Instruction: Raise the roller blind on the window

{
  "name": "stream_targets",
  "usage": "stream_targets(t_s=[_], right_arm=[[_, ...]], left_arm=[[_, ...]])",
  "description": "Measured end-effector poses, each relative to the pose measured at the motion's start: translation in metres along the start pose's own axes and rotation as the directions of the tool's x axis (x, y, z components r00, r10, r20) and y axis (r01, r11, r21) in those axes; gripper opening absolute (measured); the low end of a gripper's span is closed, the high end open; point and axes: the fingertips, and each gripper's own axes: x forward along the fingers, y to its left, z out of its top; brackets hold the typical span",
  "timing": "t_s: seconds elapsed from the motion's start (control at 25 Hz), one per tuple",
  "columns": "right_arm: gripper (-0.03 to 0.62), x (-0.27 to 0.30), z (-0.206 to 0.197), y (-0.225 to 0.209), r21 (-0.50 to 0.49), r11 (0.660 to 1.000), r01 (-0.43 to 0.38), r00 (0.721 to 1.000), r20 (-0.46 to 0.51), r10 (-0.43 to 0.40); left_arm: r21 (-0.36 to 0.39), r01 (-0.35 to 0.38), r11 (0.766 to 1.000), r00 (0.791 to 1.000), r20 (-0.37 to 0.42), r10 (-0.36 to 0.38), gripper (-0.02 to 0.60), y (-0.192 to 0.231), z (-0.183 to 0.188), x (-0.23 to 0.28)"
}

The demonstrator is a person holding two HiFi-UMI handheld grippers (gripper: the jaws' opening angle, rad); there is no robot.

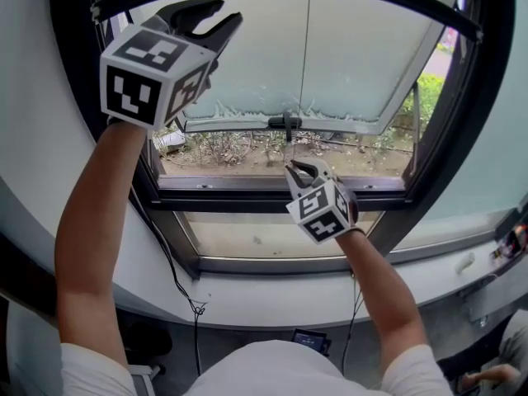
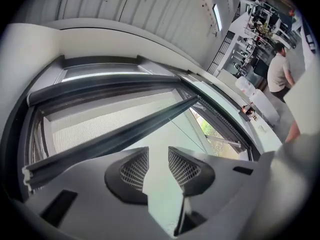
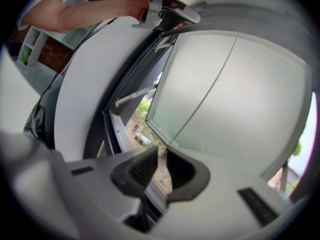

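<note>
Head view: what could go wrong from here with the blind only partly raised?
The pull cord is thin and whether the right gripper grips it is unclear; a slip might let the blind snap up. The left gripper, open and empty, sits near the top bar and may knock it.

Pale roller blind; black frame

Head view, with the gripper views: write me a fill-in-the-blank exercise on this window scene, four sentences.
1. In the head view, the left gripper is held ___ than the right gripper.
2. The left gripper's jaws stand ___, with nothing between them.
3. The roller blind covers only the ___ part of the window.
4. A thin cord hangs from the blind's bottom bar toward the ___ gripper.

Missing words: higher; open; upper; right.
</note>
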Motion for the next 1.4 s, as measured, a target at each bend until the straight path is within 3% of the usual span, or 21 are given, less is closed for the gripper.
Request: stream_targets(t_s=[0.44, 1.12, 1.4], right_arm=[[0.064, -0.026, 0.034, -0.016, -0.004, 0.998, 0.06, 0.995, 0.075, -0.059], [0.064, -0.058, 0.081, -0.033, 0.046, 0.992, 0.116, 0.975, 0.184, -0.123], [0.064, -0.065, 0.095, -0.044, 0.057, 0.987, 0.148, 0.964, 0.215, -0.157]], left_arm=[[-0.162, 0.009, 0.987, 0.999, -0.029, -0.014, 0.124, -0.027, -0.071, -0.026], [-0.315, 0.013, 0.949, 1.0, 0.026, -0.005, 0.124, -0.065, -0.092, -0.071], [-0.368, 0.015, 0.93, 1.0, 0.001, -0.016, 0.124, -0.082, -0.117, -0.083]])
